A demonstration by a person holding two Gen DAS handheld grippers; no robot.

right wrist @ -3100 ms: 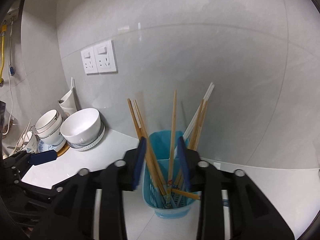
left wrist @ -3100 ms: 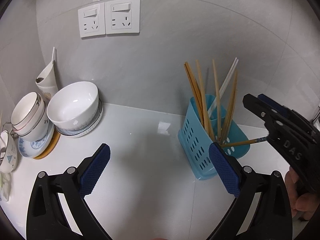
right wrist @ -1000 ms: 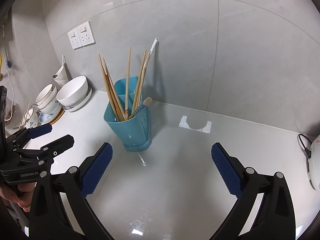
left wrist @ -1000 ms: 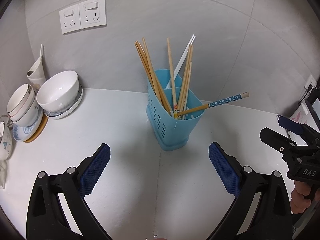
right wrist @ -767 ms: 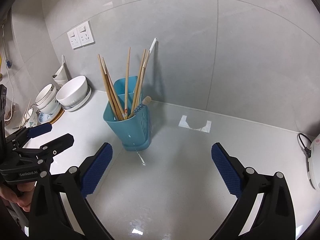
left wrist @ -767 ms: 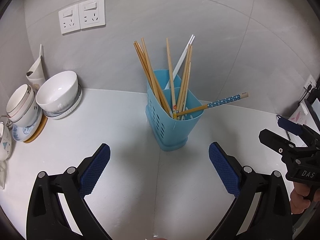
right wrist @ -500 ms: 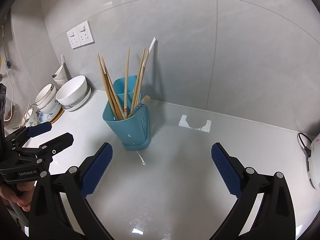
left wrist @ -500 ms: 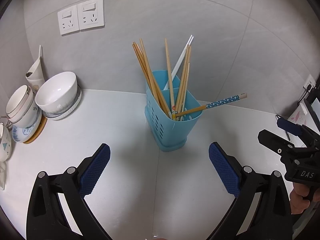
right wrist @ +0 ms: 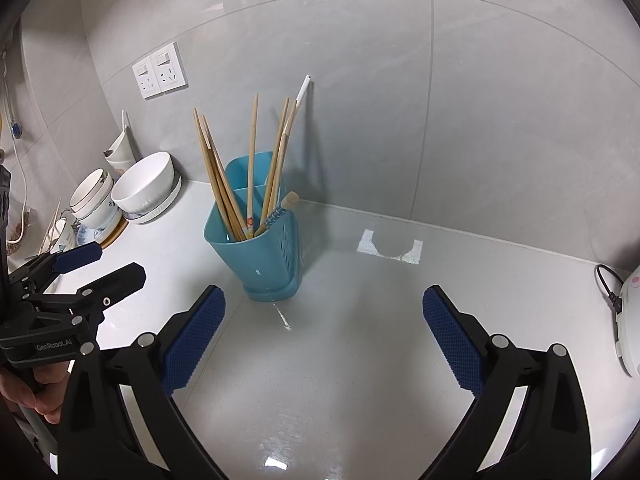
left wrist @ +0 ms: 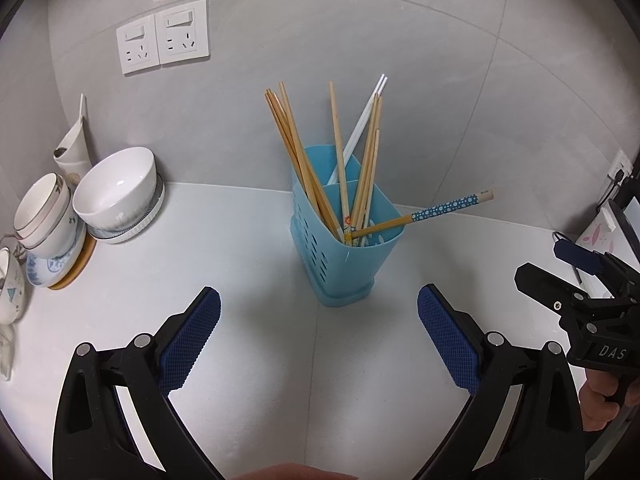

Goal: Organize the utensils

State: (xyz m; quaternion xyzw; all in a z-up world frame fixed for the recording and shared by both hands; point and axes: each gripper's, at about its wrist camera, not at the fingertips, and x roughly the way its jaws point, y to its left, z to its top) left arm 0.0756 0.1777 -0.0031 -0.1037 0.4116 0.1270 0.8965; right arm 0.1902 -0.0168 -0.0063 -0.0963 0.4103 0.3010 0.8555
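Observation:
A blue perforated utensil holder (left wrist: 344, 256) (right wrist: 256, 256) stands on the white counter near the wall. Several wooden chopsticks (left wrist: 298, 152) (right wrist: 218, 176) and a white pair (left wrist: 362, 120) stick up from it. One chopstick with a blue dotted end (left wrist: 444, 210) (right wrist: 278, 212) leans out low to the right. My left gripper (left wrist: 319, 332) is open, in front of the holder and apart from it, holding nothing. My right gripper (right wrist: 323, 328) is open too, to the holder's right and nearer to me, also holding nothing. Each gripper shows at the edge of the other's view.
White bowls (left wrist: 118, 190) (right wrist: 144, 184) and stacked cups on plates sit at the left by the wall. Two wall sockets (left wrist: 164, 42) hang above them. A white appliance with a black cord (right wrist: 630, 312) is at the far right edge. A person's hand holds each gripper.
3.1 s ago my right gripper held the dotted chopstick at the holder; it has since let go, opened and pulled back. Over the last second the holder has barely shifted in view.

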